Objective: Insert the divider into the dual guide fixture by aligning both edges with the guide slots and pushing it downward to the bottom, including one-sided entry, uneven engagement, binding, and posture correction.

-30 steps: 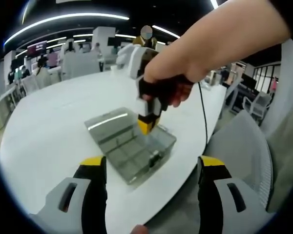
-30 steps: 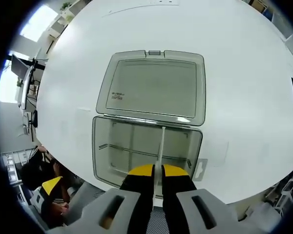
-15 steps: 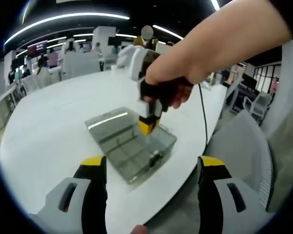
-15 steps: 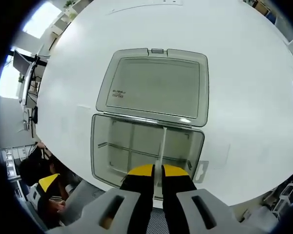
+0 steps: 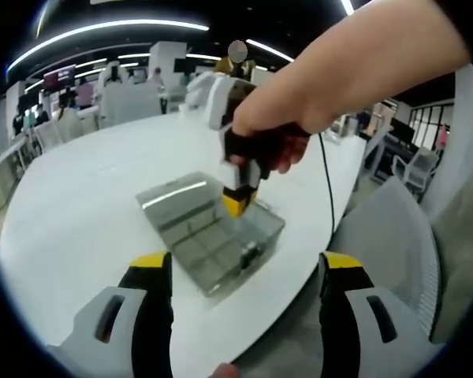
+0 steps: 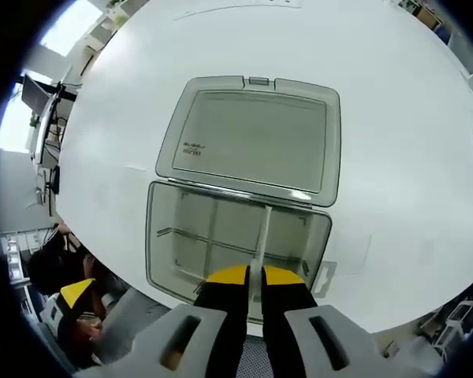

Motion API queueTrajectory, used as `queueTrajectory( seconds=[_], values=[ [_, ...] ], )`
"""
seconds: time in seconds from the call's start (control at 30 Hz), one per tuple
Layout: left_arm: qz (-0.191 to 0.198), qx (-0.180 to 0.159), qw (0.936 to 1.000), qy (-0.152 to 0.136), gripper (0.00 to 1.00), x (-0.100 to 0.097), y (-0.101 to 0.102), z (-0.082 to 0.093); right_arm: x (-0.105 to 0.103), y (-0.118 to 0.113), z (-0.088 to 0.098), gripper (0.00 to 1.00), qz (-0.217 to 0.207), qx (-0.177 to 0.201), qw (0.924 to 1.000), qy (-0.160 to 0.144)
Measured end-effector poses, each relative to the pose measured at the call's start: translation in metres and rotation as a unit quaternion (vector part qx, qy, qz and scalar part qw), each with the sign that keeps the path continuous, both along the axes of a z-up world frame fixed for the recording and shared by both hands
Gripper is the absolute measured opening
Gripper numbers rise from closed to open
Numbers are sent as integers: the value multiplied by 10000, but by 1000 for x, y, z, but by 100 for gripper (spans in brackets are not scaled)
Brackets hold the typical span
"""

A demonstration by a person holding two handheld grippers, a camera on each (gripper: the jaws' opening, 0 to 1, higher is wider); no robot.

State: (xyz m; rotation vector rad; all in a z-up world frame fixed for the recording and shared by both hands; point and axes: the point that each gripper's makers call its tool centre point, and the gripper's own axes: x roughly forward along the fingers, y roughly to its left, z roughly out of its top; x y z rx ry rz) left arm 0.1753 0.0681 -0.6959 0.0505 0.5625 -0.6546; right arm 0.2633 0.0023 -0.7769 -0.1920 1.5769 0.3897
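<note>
In the right gripper view, the right gripper point(image 6: 247, 275) rises from 6 o'clock with its yellow-tipped fingers point(image 6: 227, 276) pinched narrow on the thin white divider point(image 6: 262, 232), which stands edge-on inside the clear dual guide fixture point(image 6: 181, 236) (a lidded box, its lid point(image 6: 252, 138) folded flat toward 12 o'clock) on the white counter point(image 6: 394, 157). In the left gripper view, the left gripper point(image 5: 244, 272) has its fingers point(image 5: 150, 272) spread wide, holding nothing; beyond them a hand point(image 5: 276, 134) grips the right gripper above the fixture, with office chairs point(image 5: 126, 98) farther off.

White table point(image 5: 79, 213) — grey chair point(image 5: 386, 236) beside it
</note>
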Motion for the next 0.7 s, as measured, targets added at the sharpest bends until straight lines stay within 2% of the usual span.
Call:
queueTrajectory(
  seconds=[0.7],
  values=[
    [-20, 66, 9999, 93, 73, 0, 0, -4, -2, 2, -10, 0, 396, -139, 9991, -104]
  ],
)
